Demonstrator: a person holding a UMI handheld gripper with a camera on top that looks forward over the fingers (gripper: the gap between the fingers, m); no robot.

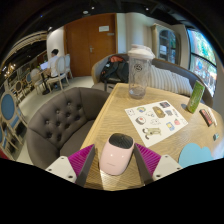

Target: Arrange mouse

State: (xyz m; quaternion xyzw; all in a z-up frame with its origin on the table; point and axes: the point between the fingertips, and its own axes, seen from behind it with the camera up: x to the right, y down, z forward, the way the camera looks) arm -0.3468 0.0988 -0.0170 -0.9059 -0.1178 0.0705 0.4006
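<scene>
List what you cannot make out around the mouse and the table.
- Mouse: near end and underside hidden, gripper view; whether the fingers touch it is unclear.
- Sheet: print too small to read.
- Green box: label too small.
- Blue thing: cut off by the edge.

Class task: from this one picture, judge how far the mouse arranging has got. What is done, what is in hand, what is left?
Done: the gripper has reached the pink mouse, which sits between its open fingers on the wooden table.
In hand: closing on it; gaps show at both sides.
Left: gripping and placing it, perhaps nearer the sticker sheet. The final spot cannot be told.
</scene>
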